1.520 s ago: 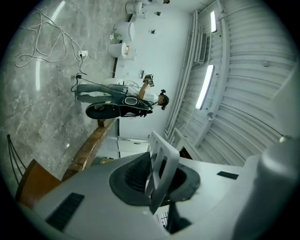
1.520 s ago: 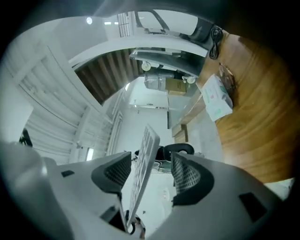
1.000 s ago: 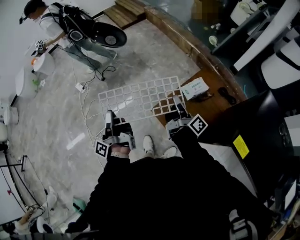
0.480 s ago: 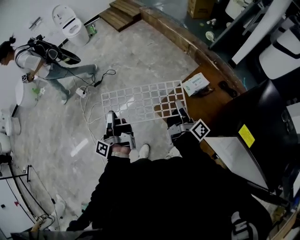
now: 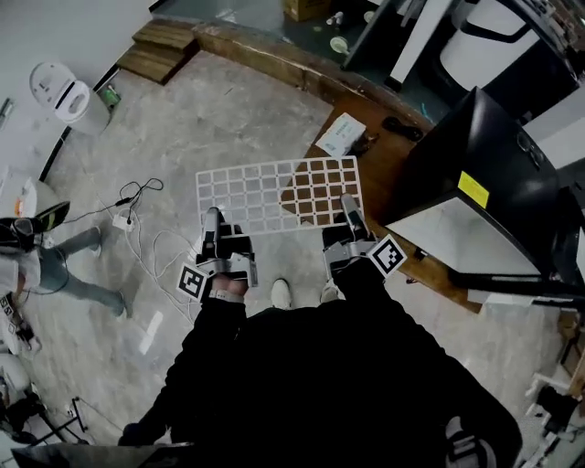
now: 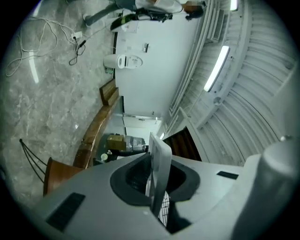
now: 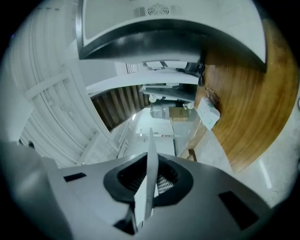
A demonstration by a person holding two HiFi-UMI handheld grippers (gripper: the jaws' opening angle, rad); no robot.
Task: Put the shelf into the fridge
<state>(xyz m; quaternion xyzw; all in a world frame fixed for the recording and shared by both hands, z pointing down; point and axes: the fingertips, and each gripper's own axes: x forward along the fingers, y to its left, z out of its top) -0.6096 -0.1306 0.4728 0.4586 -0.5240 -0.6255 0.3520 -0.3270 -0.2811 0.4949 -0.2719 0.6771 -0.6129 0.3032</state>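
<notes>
Floor (image 5: 228,119): grey marble-look, glossy, with light streaks.
Toilet (image 5: 69,96): white, lid down, against the white wall at upper left; a green bottle (image 5: 111,94) just beside it.
Wooden step (image 5: 155,50): planked, by the wall.
Wooden kerb (image 5: 265,62): long and curved, edging a brown wooden platform.
Packet (image 5: 340,135): white with blue-green print, lying flat on the platform; a small black item (image 5: 402,128) near it, too small to identify.
Power strip (image 5: 122,220): white, on the floor, with loose cables (image 5: 151,247) looping around it.
Cardboard box (image 5: 306,9): beyond the kerb.
Other person (image 5: 64,270): at the left edge, partly cut off.
Ceiling light (image 6: 216,68): long tube, lit.
</notes>
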